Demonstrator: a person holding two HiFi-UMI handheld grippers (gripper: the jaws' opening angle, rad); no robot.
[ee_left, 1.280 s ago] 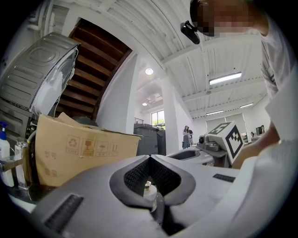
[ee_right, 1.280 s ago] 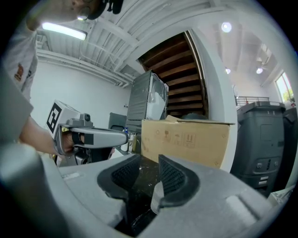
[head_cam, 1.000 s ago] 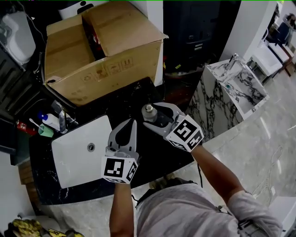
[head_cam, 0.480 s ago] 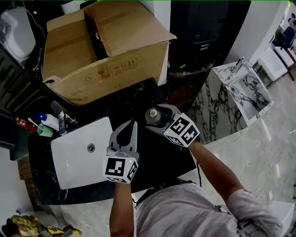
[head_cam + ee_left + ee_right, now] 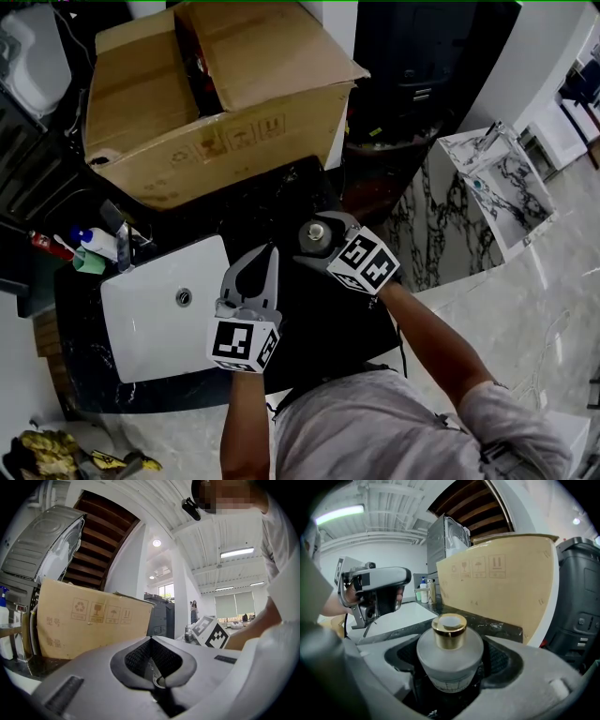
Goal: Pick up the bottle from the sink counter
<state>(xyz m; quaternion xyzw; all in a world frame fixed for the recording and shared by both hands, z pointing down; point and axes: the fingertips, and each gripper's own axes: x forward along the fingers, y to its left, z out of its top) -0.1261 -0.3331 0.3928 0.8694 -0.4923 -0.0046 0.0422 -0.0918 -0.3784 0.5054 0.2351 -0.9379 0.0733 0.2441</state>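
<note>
Bottle (image 5: 449,656) is held in the right gripper (image 5: 317,246): fingers are closed on both sides of the frosted body, and the gold cap (image 5: 449,626) is upright and clear above them.

Change over the last second: gripper and bottle are shifted slightly in the head view, down and toward the person. Part of that is accounted for by camera motion, since the cardboard box (image 5: 216,112) is displaced too. Grip looks unchanged, with no tilt or slip seen.

Left gripper (image 5: 269,253) is kept where it was, over the counter (image 5: 309,314) at the right edge of the white sink (image 5: 141,323). Its fingers are shut with nothing between them.

Judgement: the grasp is done and the lift is probably just started. Clearance between the bottle base and the counter can't be confirmed, as the base is hidden by the fingers in both views. The task is counted as nearly complete once that clearance is visible.
</note>
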